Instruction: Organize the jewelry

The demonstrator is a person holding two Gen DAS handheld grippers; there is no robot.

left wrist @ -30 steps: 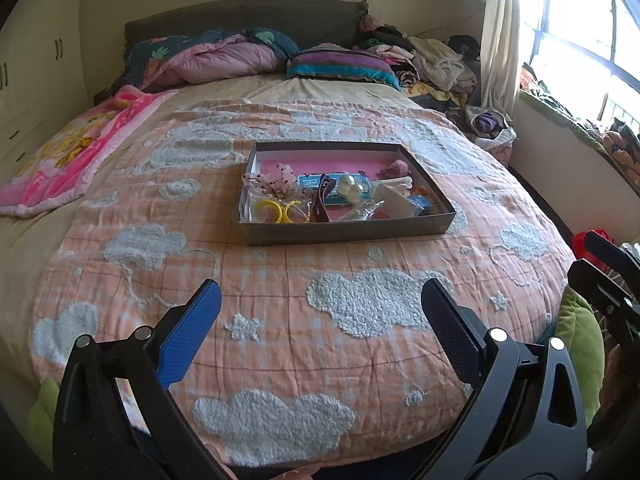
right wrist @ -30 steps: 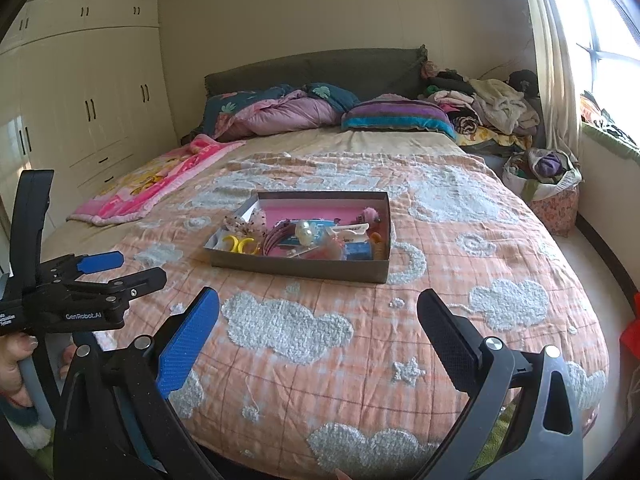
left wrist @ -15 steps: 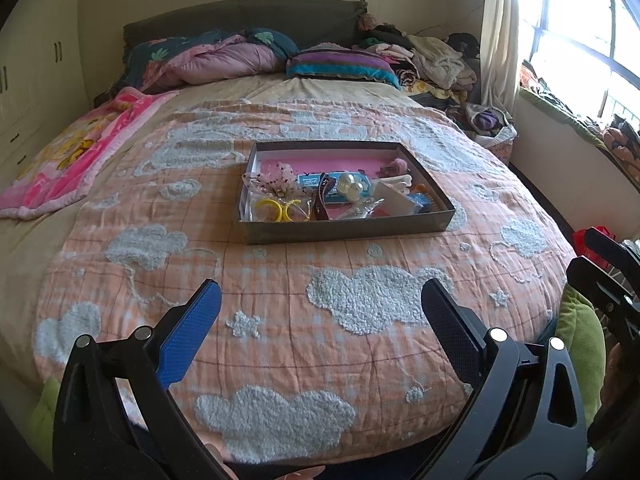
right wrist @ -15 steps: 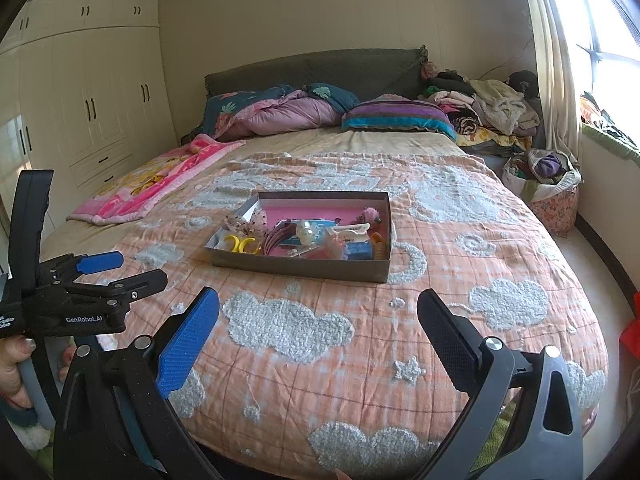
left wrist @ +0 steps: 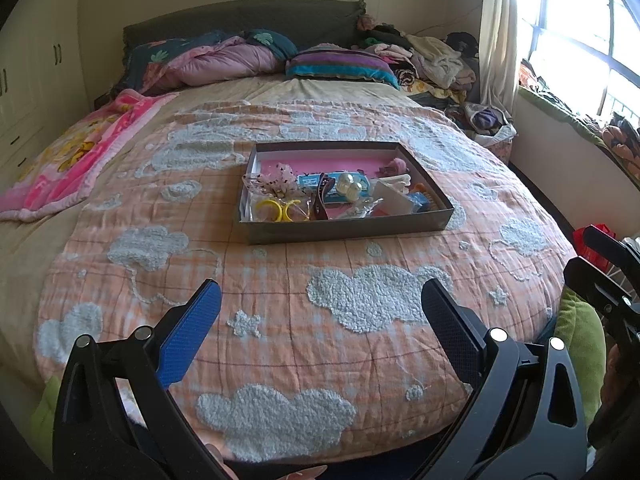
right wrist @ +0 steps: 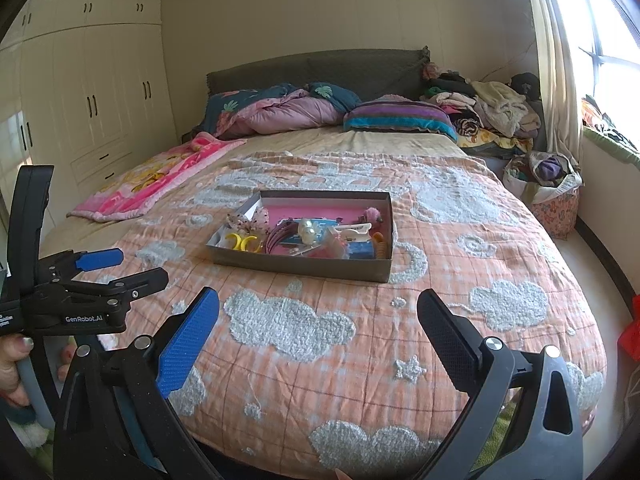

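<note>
Currently both grippers hang over the foot of the bed w/ jaws spread wide, nothing between them. Far left in the right wrist view, a hand (right wrist: pixel 10 364) grips the handle of the left gripper (right wrist: pixel 120 268), which sits off the bed's left edge. From its own camera the left gripper (left wrist: pixel 320 304) points at the peach quilt (left wrist: pixel 280 320) w/ fluffy cloud patches. Mid-bed lies the grey jewelry box (left wrist: pixel 344 228), open, pink-lined, resting flat on the quilt, well apart from both tools. Inside, left to right: a dotted bow (left wrist: pixel 280 182), yellow rings (left wrist: pixel 276 213) near the front wall, a dark headband (left wrist: pixel 320 200), pearly round pieces (left wrist: pixel 349 187) on a blue card, white clip (left wrist: pixel 394 180), small blue box (left wrist: pixel 418 200). Rest is too tangled to tell. The right gripper (right wrist: pixel 318 312) faces the same box (right wrist: pixel 304 264) from the right side. Far right: clothes pile (right wrist: pixel 492 112) by the curtain.
</note>
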